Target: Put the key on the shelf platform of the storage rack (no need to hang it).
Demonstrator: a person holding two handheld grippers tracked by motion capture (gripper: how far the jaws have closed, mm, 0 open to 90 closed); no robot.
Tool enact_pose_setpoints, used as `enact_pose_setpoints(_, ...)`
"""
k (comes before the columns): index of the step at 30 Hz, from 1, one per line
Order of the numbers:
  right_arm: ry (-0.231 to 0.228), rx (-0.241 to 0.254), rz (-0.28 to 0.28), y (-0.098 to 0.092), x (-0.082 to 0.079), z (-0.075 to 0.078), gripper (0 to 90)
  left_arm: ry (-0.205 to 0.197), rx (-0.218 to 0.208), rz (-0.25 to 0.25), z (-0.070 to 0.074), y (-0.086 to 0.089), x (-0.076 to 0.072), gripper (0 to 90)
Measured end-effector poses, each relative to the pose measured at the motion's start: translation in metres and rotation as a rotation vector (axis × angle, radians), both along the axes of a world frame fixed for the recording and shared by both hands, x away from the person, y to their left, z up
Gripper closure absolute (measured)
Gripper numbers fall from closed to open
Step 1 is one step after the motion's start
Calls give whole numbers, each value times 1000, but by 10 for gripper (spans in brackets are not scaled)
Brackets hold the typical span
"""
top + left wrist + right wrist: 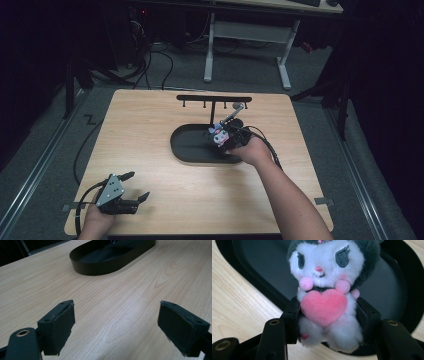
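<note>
One fluffy white-and-grey plush toy hugging a pink felt heart (325, 305) sits clamped in the right gripper (327, 320) above one smooth, black oval tray (257, 267). The tray lies on the single pale wood-grain table (130, 302). The left gripper (116, 327) rests near the table's front edge, its two padded jaws wide apart with nothing between them.

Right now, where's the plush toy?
The plush toy is clamped in the right gripper, over the black oval tray's right end in the high view, just below the hook rack.
</note>
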State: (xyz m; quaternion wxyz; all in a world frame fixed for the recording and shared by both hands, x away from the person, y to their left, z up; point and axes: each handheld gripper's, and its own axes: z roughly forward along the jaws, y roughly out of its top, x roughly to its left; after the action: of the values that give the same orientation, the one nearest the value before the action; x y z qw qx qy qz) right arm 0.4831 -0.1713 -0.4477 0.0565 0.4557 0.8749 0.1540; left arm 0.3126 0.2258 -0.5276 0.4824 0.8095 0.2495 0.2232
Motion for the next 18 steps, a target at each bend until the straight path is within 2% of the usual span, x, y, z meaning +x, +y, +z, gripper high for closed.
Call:
enact_pose_setpoints(4,5,13,7,10,5,0,474,-2,1,-3,0,0,0,149)
enact_pose_setpoints(8,17,-2,9,16,9,-8,473,0,0,-1,0,2,0,149)
enact_pose_setpoints(13,62,-16,-11,11,7,-19,472,-1,-8,5,0,3,0,149)
enact_pose_setpoints(16,56,-25,3,6,6,-22,470,-2,-3,1,0,2,1,149)
enact_pose_setpoints(17,65,-22,-17,5,5,-22,469,1,-1,-2,0,1,1,149)
enact_pose_setpoints(18,56,-21,-11,3,5,-23,468,2,-2,-3,0,1,1,149)
